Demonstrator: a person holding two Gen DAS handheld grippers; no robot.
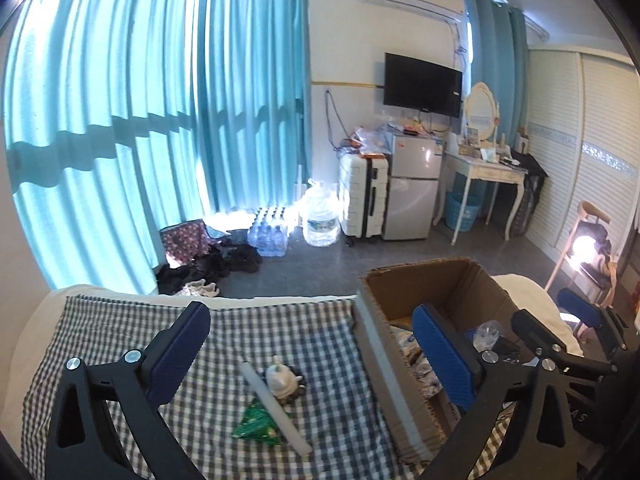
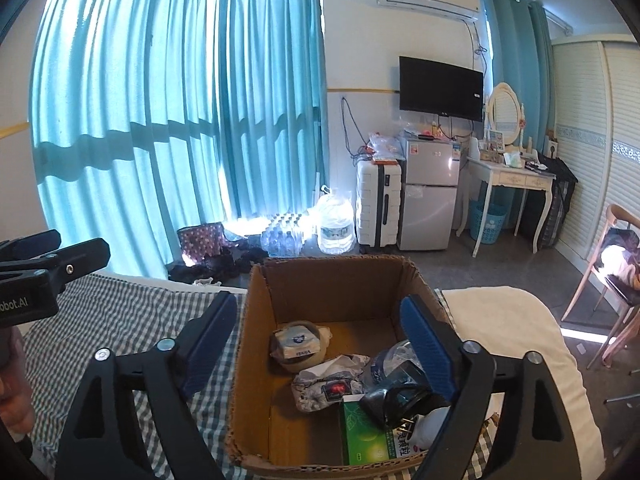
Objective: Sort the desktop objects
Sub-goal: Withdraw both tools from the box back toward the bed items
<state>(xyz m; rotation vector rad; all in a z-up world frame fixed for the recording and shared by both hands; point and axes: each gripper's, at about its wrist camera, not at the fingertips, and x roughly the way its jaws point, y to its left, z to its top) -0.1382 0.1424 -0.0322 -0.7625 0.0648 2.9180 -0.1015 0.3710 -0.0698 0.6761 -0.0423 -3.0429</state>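
both claws gape empty: left gripper [image 1: 316, 348] over the checked cloth [image 1: 328, 344] where a white tube [image 1: 276, 408] and green packet [image 1: 258, 426] lie, right gripper [image 2: 324, 346] above the part-filled cardboard box [image 2: 332, 280].

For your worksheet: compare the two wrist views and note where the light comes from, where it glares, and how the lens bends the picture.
Left wrist view: daylight glows through the teal curtains, glare washes out the water bottles, and a dark round rim frames the corners. Right wrist view: same backlight, curtains bowed by the fisheye, cardboard box interior in shade.
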